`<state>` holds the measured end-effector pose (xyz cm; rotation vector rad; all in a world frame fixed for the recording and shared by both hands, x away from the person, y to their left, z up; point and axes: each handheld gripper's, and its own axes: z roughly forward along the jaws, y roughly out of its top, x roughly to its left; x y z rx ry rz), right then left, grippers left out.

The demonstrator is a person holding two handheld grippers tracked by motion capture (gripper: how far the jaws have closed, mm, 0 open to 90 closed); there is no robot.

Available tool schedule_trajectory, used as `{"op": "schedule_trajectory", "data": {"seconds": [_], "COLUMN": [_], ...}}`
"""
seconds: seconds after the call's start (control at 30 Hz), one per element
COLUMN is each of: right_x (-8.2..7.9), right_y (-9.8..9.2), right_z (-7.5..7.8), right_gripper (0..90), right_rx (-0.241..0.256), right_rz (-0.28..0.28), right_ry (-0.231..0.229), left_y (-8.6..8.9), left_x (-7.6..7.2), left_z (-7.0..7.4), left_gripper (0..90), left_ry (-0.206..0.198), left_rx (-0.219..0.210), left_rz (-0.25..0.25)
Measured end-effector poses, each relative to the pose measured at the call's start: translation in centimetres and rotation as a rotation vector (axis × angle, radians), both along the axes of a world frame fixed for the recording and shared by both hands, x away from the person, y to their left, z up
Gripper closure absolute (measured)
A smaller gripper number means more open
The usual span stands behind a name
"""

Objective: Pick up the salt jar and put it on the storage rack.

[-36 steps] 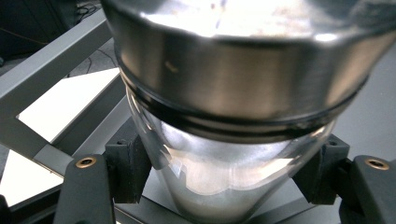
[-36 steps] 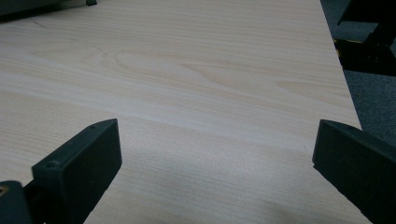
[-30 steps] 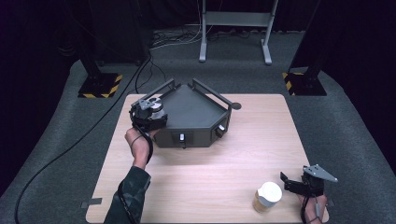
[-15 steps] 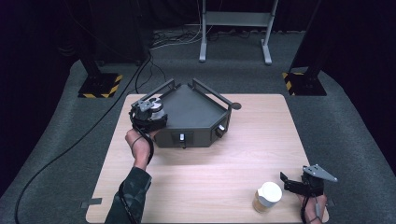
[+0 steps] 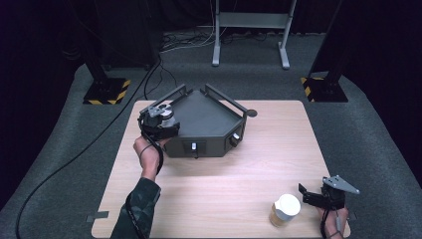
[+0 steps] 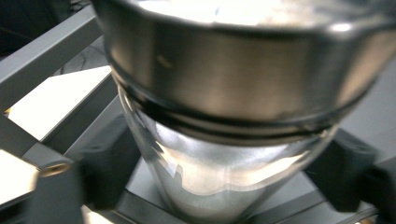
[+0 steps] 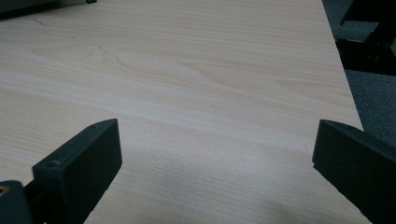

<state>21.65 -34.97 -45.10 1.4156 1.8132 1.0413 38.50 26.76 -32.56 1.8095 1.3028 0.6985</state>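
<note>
Jaws: left gripper (image 5: 160, 121) clamps one steel tumbler (image 6: 219, 116); right gripper (image 5: 323, 195) gapes wide, empty.
Cups: one paper cup (image 5: 285, 209).
Change: none since earlier.

Left gripper (image 5: 158, 119) at the left corner of the dark grey angular metal tray (image 5: 209, 117), jaws clamped, forearm stretched forward. Right gripper (image 5: 313, 196) well apart from that tray, low at the person's side, jaws spread wide.

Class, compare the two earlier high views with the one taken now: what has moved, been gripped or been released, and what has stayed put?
Nothing has visibly changed. The left gripper stays closed on the metal cup at the left corner of the dark tray. The right gripper stays open, low at the table's near right edge, beside the lidded paper cup, which has not shifted.
</note>
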Motion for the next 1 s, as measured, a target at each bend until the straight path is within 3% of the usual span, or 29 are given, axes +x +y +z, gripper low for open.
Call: {"op": "schedule_trajectory", "data": {"seconds": [0.03, 0.13, 0.27, 0.6, 0.77, 0.9, 1.0], "right_x": [0.0, 0.0, 0.0, 0.0, 0.0, 0.0, 0.0], "right_y": [0.0, 0.0, 0.0, 0.1, 0.1, 0.1, 0.1], "right_z": [0.0, 0.0, 0.0, 0.0, 0.0, 0.0, 0.0], "right_gripper": [0.6, 0.6, 0.6, 0.6, 0.5, 0.4, 0.3], "right_rx": [0.000, 0.000, -0.001, -0.004, -0.004, -0.004, -0.007], "right_rz": [0.000, 0.000, -0.001, 0.000, 0.000, 0.004, 0.006], "right_ry": [-0.001, 0.000, 0.001, 0.000, 0.000, 0.002, 0.002], "left_y": [-0.6, -1.0, -1.9, -1.1, -0.5, -0.1, 0.2], "left_x": [-0.3, -0.6, -1.7, -5.3, -8.2, -10.0, -10.8], "left_z": [0.0, 0.1, 0.5, 1.2, 0.0, -1.6, -3.2], "left_gripper": [9.6, 1.5, 0.2, 0.2, 0.2, 0.2, 0.2], "left_ry": [-0.011, -0.018, -0.057, -0.099, -0.128, -0.103, -0.061], "left_rx": [0.025, 0.042, 0.086, 0.125, 0.126, 0.144, 0.164], "left_rz": [0.017, 0.027, 0.055, -0.008, -0.003, -0.014, -0.019]}}
